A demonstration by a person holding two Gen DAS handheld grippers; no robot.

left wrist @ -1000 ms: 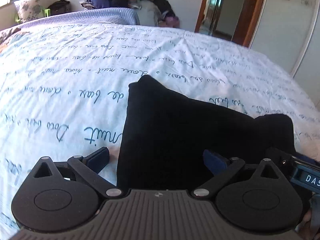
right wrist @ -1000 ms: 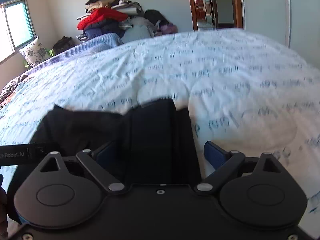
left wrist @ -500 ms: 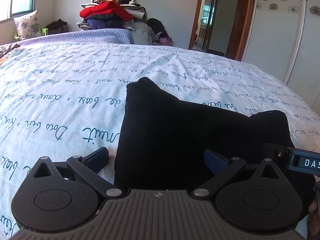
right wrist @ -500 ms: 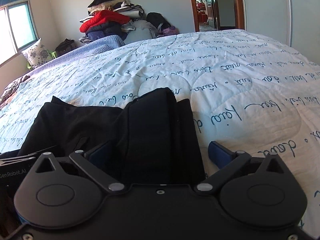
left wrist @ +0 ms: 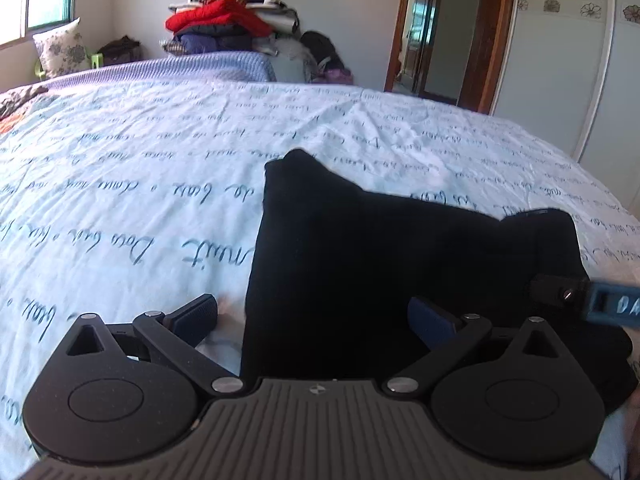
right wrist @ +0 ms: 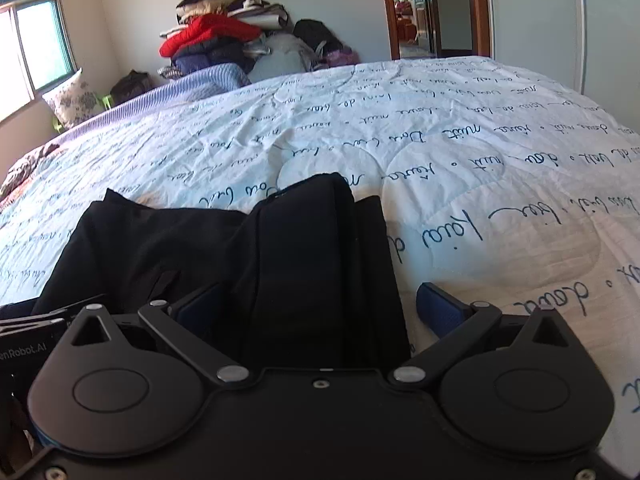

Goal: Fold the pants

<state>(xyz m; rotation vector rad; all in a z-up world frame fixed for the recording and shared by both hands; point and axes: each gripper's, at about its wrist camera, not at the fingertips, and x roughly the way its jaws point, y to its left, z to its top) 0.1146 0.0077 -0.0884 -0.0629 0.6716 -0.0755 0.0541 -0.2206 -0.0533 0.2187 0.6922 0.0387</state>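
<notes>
The black pants (left wrist: 380, 264) lie folded into a compact bundle on the bed; they also show in the right wrist view (right wrist: 248, 264). My left gripper (left wrist: 316, 316) is open, its fingers straddling the bundle's near left edge. My right gripper (right wrist: 320, 312) is open over the bundle's near right edge, with a narrower folded layer (right wrist: 372, 264) between its fingers. The right gripper's body (left wrist: 592, 300) shows at the right of the left wrist view; the left gripper's body (right wrist: 28, 336) shows at the left of the right wrist view.
The bed has a white quilt with blue script (left wrist: 140, 200) (right wrist: 480, 152). A pile of clothes (left wrist: 228, 24) stands by the far wall, a pillow (left wrist: 60, 52) at the far left, a doorway (left wrist: 420, 40) and a wardrobe door (left wrist: 568, 60) at the right.
Both grippers have pulled back and tilted up slightly, so the far wall shows more. The pants bundle stays in place. Both grippers stay open.
</notes>
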